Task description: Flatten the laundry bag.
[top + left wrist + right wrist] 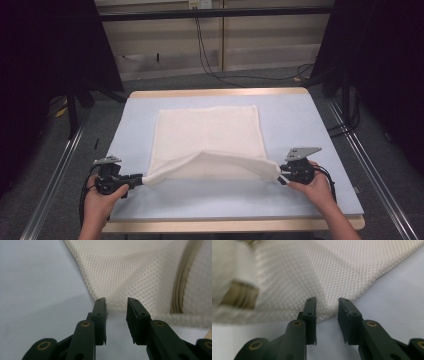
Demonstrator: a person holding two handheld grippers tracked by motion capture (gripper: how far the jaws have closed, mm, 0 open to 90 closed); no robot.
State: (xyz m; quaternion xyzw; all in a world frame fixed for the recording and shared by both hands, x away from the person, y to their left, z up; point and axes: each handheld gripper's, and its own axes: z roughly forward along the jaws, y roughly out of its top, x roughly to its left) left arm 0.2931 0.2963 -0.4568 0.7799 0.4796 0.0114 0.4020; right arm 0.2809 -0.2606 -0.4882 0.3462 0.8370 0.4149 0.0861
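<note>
Both hands enter from the near table edge; the cream towel [207, 140] lies flat mid-table [320, 130], its near edge lifted and stretched between the grippers; the left gripper [141, 179] has its jaws parted at the towel's corner, not pinching it; the right gripper [282, 175] likewise stands spread beside its corner.

Left gripper [140, 179] and right gripper [283, 175] — each hand-held, low, level, pointing inward — jaws parted.
</note>
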